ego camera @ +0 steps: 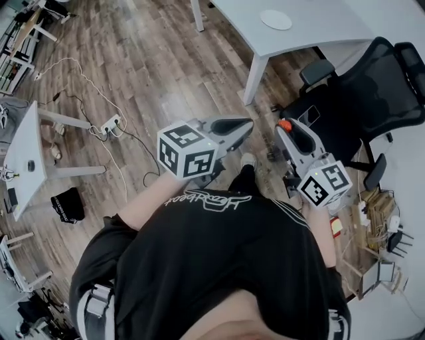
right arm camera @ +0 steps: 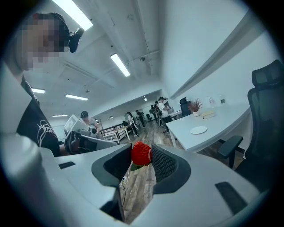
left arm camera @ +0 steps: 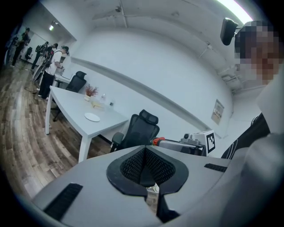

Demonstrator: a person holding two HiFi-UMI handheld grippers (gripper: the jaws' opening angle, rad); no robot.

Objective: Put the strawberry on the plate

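Observation:
A red strawberry [right arm camera: 141, 153] with a green leaf is pinched between the pads of my right gripper [right arm camera: 143, 150], held in the air over the wooden floor; in the head view the strawberry [ego camera: 285, 124] shows at that gripper's tip. A white plate [right arm camera: 198, 130] lies on a white table ahead, well away from both grippers, and the plate [ego camera: 275, 20] shows at the top of the head view. My left gripper [left arm camera: 144, 149] has its jaws together with nothing between them, level with the right one and to its left.
The white table [ego camera: 312, 33] stands on slanted legs ahead. A black office chair [ego camera: 362, 99] is close on the right, beside the table. Cables and a power strip [ego camera: 109, 124] lie on the floor to the left. Other desks and people fill the far room.

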